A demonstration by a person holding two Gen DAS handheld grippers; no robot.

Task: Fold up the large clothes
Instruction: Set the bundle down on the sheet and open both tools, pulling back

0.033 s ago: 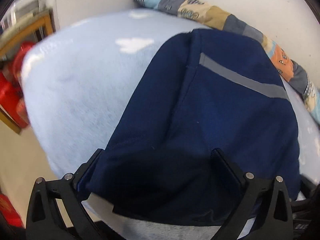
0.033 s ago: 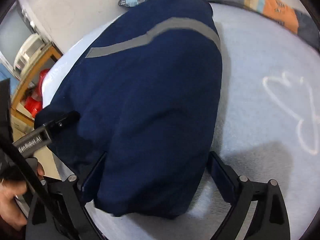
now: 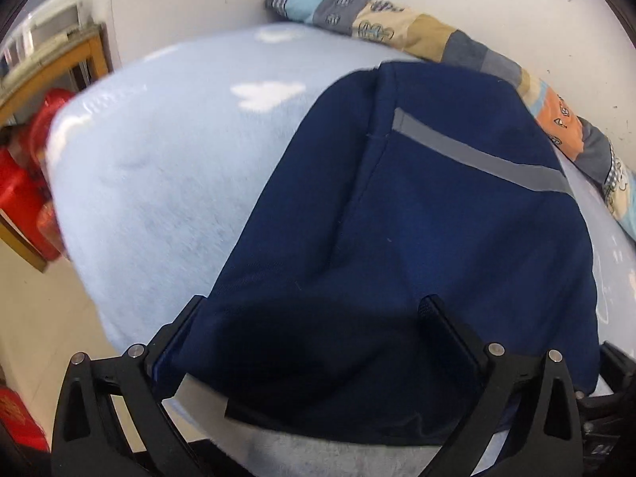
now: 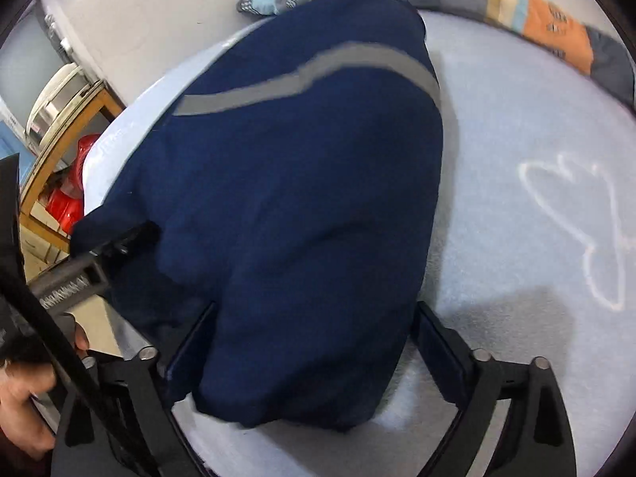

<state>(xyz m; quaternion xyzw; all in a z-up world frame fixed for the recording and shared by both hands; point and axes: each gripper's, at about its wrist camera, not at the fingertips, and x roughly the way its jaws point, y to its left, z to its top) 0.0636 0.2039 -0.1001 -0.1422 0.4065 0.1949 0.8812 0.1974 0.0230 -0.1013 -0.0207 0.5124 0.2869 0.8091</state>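
While both stand wide apart, left gripper (image 3: 310, 318) and right gripper (image 4: 314, 326) straddle the navy garment (image 4: 310, 198), gripping nothing.

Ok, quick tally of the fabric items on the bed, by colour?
Navy garment with grey stripe: 1
Light blue blanket covering the bed: 1
Multicolour patchwork quilt along the wall: 1
Total: 3

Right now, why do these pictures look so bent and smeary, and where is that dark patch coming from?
Both views bulge because of the fisheye lens, with black corners. In the left wrist view the red items at the edge are smeared, and a shadow darkens the near end of the navy garment. In the right wrist view the grey stripe is blurred, and a shadow falls on the blue blanket.
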